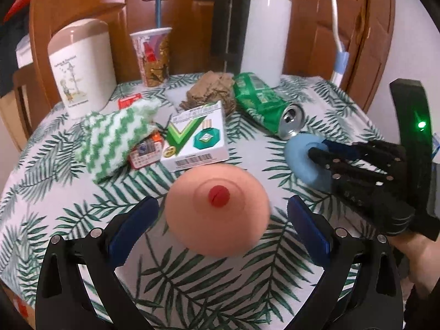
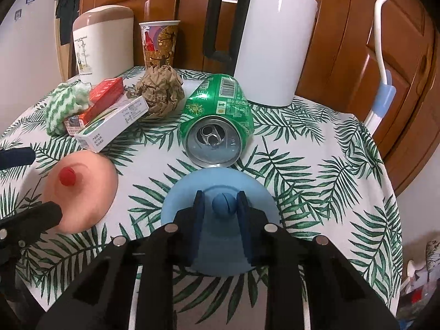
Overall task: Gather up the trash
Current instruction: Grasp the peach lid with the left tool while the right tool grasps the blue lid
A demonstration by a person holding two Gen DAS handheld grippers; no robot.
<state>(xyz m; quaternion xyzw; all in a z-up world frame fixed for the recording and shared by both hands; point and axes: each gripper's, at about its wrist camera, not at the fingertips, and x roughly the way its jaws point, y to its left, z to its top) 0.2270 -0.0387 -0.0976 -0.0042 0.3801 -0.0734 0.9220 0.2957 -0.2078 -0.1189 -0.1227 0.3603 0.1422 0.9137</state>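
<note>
Gripping the blue lid's (image 2: 220,220) knob, right gripper (image 2: 220,206) could bump the crushed can (image 2: 217,121) at 12 o'clock; it'd probably roll off the bench (image 2: 316,170). Left gripper (image 1: 220,220) jaws wide around the peach lid (image 1: 220,206).

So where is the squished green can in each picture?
Left wrist view: the green can lies upper right of centre, its open end turned toward the blue dome.
Right wrist view: the green can lies at centre, just beyond the blue dome.
Shared landmark: the white kettle right behind the can.
</note>
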